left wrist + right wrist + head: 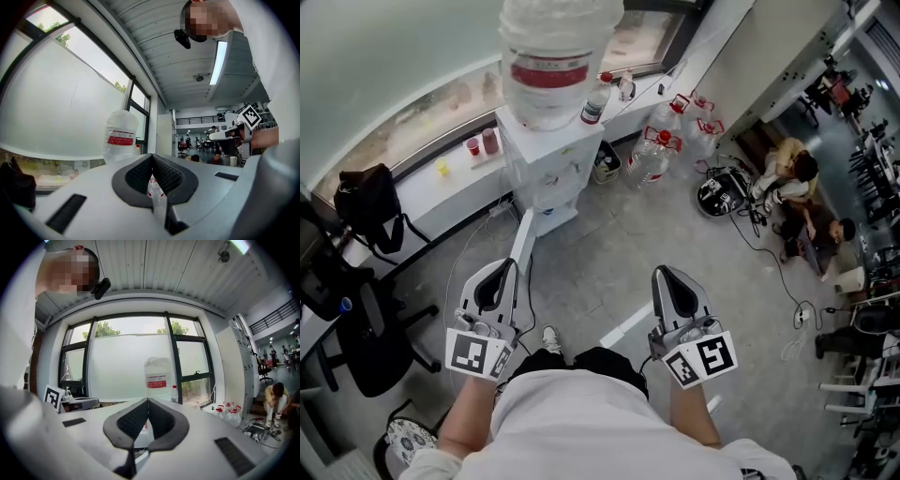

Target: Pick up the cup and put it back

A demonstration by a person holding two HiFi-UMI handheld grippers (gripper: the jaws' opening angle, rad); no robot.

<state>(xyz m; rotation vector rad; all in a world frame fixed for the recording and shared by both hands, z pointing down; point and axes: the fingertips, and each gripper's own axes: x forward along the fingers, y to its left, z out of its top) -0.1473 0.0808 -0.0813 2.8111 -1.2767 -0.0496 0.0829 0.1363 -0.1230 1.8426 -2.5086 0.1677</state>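
Two grippers, both clenched shut on nothing. Left gripper [504,270] and right gripper [666,277] held out side by side in front of the body, well apart, jaws pointing forward toward a white water dispenser [546,173]. On each, jaw tips pressed together, with only a small window behind the tips and the background showing through it. One marker cube at the rear of each. Two bare forearms behind them, tucked in on either side of a white shirt [581,422].

On top of the dispenser, one large clear water bottle [558,56] with a red label. Just left of the dispenser, on the white window ledge [422,192], two cups standing upright side by side: one red cup [472,146] and one darker red cup [490,141], well away from both grippers. Near them, one small yellow thing [442,167], too small to identify. Further left on the ledge, one black bag [366,202]. At the left edge, one black office chair [356,342].

Right of the big bottle, one small bottle [595,98] with a red cap. On the floor to the right, at least three clear jugs [654,155] with red handles. Far right, two people [792,169] low on the floor among cables.
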